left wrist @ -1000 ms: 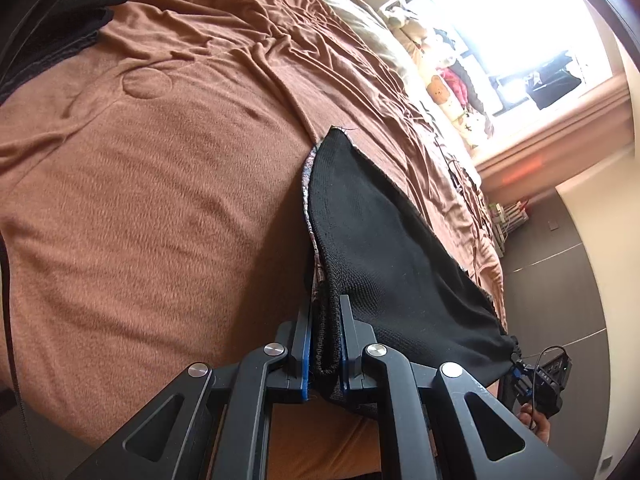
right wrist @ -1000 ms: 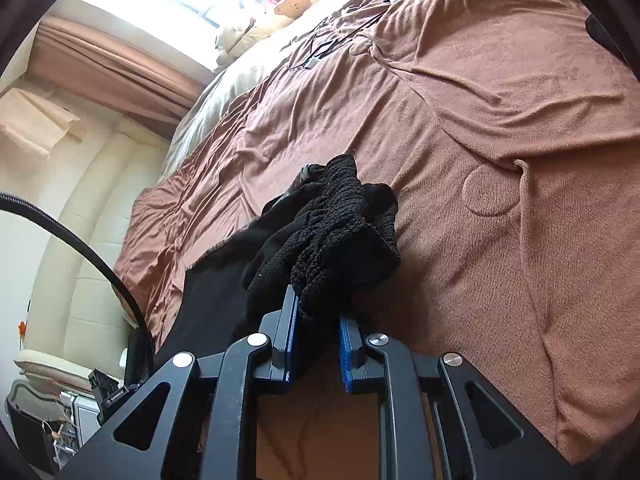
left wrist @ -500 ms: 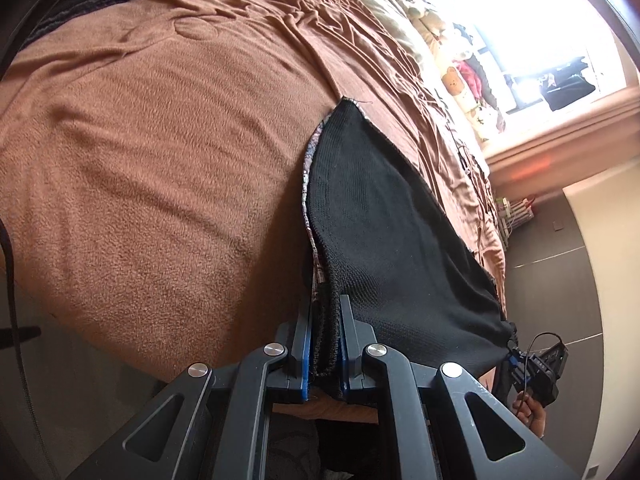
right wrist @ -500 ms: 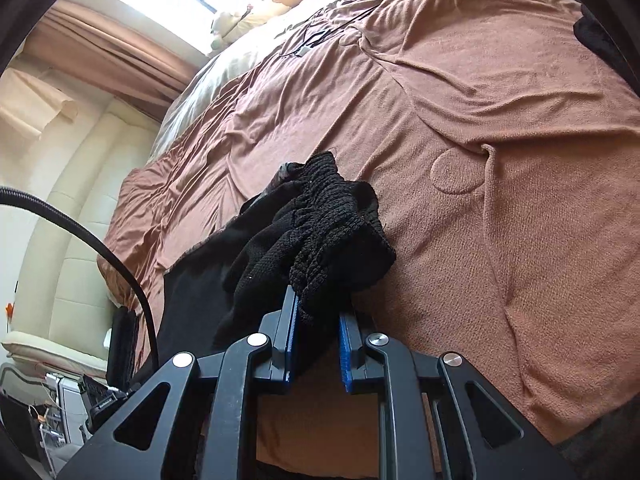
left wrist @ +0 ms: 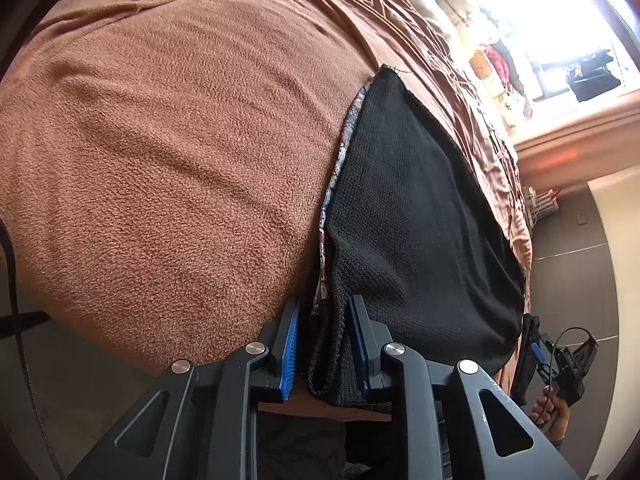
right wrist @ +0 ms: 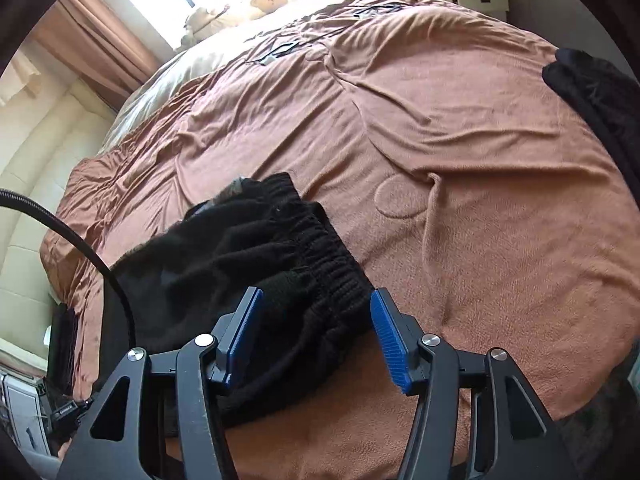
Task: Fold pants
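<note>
Both grippers have just let go: the right gripper point(right wrist: 316, 336) and left gripper point(left wrist: 322, 344) stand with jaws released. The pants point(left wrist: 416, 216) lie flat on the bed point(left wrist: 160, 140), stretching toward one o'clock, ready for folding.

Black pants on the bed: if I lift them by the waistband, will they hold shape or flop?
Probably flop: the black pants lie bunched and creased on the brown blanket. The knit looks soft, likely light. The gathered waistband may stretch under the right gripper.

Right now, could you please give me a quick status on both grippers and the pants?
Left gripper open, hem edge between jaws. Right gripper open, straddling waistband. Black pants flat on brown blanket. Nothing in the way.
</note>
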A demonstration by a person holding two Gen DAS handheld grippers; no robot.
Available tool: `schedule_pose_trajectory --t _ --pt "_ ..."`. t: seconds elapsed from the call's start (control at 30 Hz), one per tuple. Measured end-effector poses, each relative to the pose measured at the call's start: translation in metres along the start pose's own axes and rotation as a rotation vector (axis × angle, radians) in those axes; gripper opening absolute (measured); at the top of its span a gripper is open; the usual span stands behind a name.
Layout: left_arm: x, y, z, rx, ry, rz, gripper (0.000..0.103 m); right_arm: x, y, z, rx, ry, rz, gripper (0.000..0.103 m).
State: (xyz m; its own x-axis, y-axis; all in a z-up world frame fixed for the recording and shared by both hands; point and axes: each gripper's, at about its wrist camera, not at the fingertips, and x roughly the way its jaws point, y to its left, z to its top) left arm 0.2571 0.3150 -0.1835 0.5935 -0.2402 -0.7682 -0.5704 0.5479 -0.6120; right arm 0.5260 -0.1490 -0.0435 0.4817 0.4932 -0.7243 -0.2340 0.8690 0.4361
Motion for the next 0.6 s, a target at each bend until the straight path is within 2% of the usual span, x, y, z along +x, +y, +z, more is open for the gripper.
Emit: schedule_pose_trajectory --t 0.1,0.33,0.6 --pt "-0.001 0.001 0.000 -0.006 -0.008 0.000 0.026 0.001 0.025 -0.002 -0.063 -0.001 0.022 0.054" --pt "-0.002 0.001 -0.003 -0.018 -0.017 0.003 0.026 0.032 0.081 -0.011 -0.181 0.056 0.077 0.054" --pt "-0.001 0.002 -0.004 -0.034 -0.021 0.004 0.026 0.080 0.136 -0.016 -0.298 0.110 0.068 0.054"
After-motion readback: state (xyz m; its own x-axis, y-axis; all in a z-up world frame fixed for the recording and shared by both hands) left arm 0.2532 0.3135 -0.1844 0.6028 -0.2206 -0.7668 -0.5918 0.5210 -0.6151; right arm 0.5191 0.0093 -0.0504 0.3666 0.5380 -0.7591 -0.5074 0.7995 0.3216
